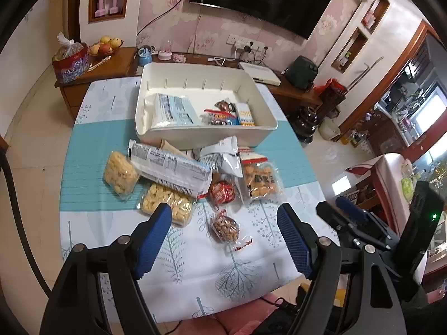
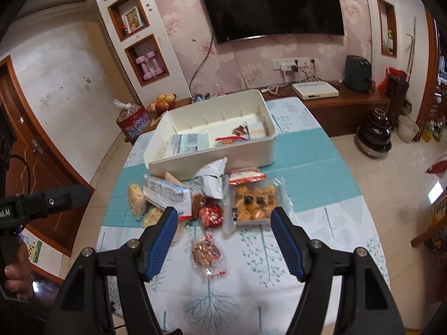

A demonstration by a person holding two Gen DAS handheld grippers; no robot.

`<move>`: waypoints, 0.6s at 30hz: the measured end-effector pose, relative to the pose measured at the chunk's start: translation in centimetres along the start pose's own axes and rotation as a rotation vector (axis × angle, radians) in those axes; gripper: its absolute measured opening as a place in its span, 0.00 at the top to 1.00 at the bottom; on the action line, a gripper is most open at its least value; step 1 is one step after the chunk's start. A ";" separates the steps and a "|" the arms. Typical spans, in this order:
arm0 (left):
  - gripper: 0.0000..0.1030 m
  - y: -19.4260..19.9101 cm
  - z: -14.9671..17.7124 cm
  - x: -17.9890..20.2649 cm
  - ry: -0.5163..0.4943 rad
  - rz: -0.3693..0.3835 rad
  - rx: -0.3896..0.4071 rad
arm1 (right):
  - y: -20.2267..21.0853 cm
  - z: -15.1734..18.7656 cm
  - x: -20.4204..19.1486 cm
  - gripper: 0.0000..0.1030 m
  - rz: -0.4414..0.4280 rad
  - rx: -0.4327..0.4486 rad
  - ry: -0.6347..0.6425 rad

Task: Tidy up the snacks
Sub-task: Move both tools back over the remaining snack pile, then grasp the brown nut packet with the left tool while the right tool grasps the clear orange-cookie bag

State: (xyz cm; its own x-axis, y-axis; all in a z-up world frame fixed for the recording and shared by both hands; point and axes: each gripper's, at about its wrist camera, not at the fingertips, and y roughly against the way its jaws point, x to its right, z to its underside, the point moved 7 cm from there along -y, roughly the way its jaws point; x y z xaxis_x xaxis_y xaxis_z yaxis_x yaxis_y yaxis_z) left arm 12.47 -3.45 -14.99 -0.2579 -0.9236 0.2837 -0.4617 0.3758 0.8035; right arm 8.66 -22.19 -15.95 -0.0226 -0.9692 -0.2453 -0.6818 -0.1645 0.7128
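- Left wrist view: left gripper (image 1: 223, 217) spread wide, empty, above a small, perhaps nut-filled, packet (image 1: 225, 227).
- Right wrist view: right gripper (image 2: 223, 220) likewise apart; white bin (image 2: 212, 164) behind the snack pile (image 2: 206, 195).

- The left wrist view looks down and forward over the table (image 1: 92, 167) from its near edge.
- The right wrist view looks likewise, from slightly further right.
- Both share the white bin (image 1: 206, 136), snack pile and wall television (image 2: 273, 5).
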 end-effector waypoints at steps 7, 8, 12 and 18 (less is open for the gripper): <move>0.26 -2.6 1.2 0.9 0.006 -0.039 -0.073 | -0.6 0.3 2.3 0.33 0.010 -0.046 -0.014; 0.26 -3.0 1.3 1.0 0.014 -0.049 -0.084 | -0.8 0.3 2.5 0.33 0.008 -0.055 -0.012; 0.26 -4.4 1.7 1.6 0.068 -0.092 -0.097 | -1.7 0.1 4.0 0.32 -0.012 -0.104 0.025; 0.26 -6.6 2.3 2.4 0.183 -0.189 -0.123 | -2.0 -0.9 5.5 0.32 -0.068 -0.161 0.175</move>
State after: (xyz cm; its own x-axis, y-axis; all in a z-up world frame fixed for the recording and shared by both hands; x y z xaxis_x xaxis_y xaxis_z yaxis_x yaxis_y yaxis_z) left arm 12.90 -7.98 -20.82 -0.0151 -0.9789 0.2038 -0.3779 0.1943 0.9052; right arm 10.55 -27.34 -18.08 0.1557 -0.9697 -0.1884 -0.5520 -0.2436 0.7975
